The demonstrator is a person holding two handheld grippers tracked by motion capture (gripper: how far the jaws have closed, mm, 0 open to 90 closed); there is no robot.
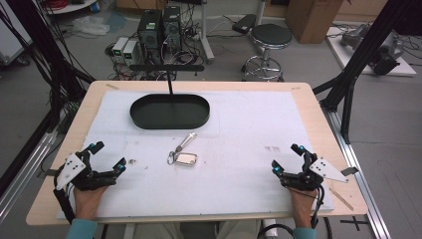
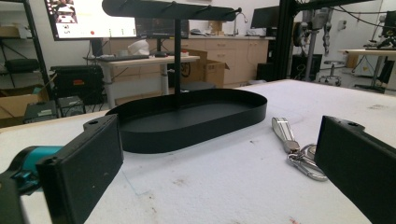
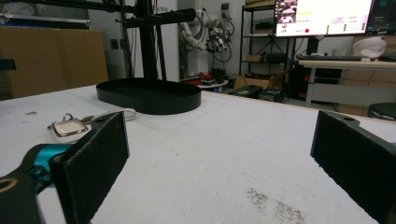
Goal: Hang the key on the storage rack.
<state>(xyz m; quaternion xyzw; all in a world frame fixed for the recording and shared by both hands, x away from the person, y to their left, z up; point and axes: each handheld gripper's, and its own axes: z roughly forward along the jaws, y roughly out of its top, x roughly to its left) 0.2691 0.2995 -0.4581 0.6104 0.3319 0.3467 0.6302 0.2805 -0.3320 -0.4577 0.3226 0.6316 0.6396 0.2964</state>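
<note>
both grippers rested on the white mat with jaws spread wide and empty, the left gripper (image 1: 108,157) at the near left, the right gripper (image 1: 285,158) at the near right. between them, well apart from each, lay the keyring (image 1: 183,155), just short of the black oval tray (image 1: 169,111). nothing looked begun yet; the next move probably called for one gripper to reach in and close on the keys

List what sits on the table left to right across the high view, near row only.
left gripper, jaws apart → small bit of debris → keychain → faint smudge on the white mat → right gripper, jaws apart.
</note>
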